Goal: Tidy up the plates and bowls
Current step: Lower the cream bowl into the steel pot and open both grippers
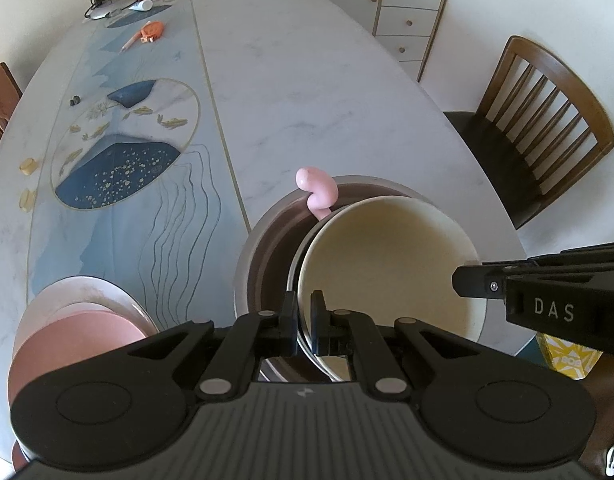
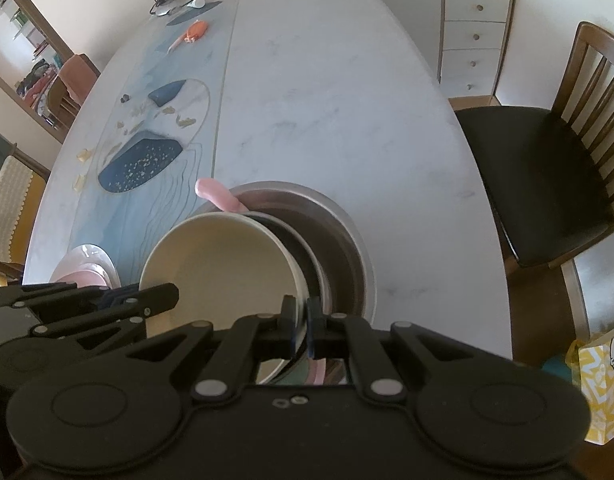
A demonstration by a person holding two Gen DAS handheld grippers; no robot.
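Jaws of both the left gripper (image 1: 303,312) and right gripper (image 2: 301,316) pinch the cream bowl's (image 1: 387,264) rim over the brown bowl (image 1: 267,248).

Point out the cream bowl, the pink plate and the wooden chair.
cream bowl (image 1: 387,264), left wrist view, inner floor.
pink plate (image 1: 79,340), left wrist view, flat top surface.
wooden chair (image 2: 523,184), right wrist view, dark seat.

wooden chair (image 1: 547,128) right of table (image 1: 307,80) | drawer cabinet (image 1: 407,12) far end | lamp base (image 1: 103,8) | orange tape (image 1: 153,30)
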